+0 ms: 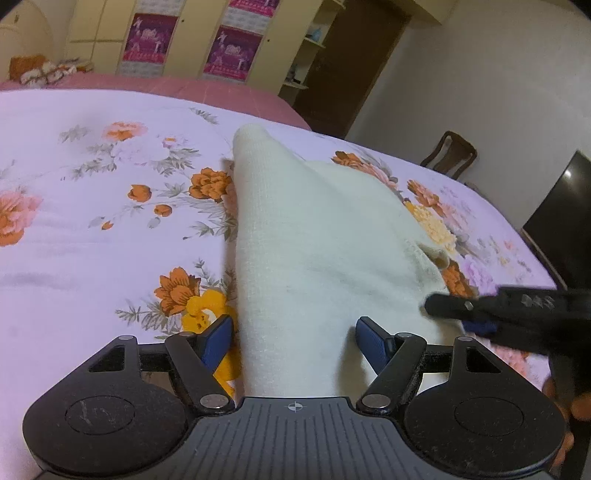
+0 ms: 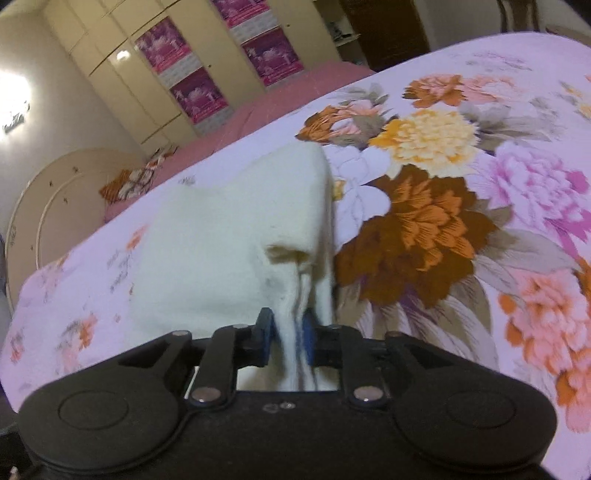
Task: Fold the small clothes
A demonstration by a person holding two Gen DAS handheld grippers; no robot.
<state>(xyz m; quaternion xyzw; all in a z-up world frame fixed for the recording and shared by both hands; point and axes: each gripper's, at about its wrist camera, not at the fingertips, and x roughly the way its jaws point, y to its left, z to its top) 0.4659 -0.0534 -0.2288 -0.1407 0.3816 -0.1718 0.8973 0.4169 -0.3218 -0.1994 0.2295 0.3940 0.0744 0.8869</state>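
Floral bedding (image 1: 92, 229) in white, orange and pink fills both views, with cream wardrobe doors (image 1: 103, 33) bearing magenta posters (image 1: 232, 51) along the top of the frame. At centre lies a cream knitted garment (image 1: 314, 240), its near edge running down between the wide-apart blue pads of the left gripper (image 1: 293, 338), which hold nothing. In the right wrist view the right gripper (image 2: 288, 330) has its jaws nearly together, pinching a bunched fold of that garment at lower centre.
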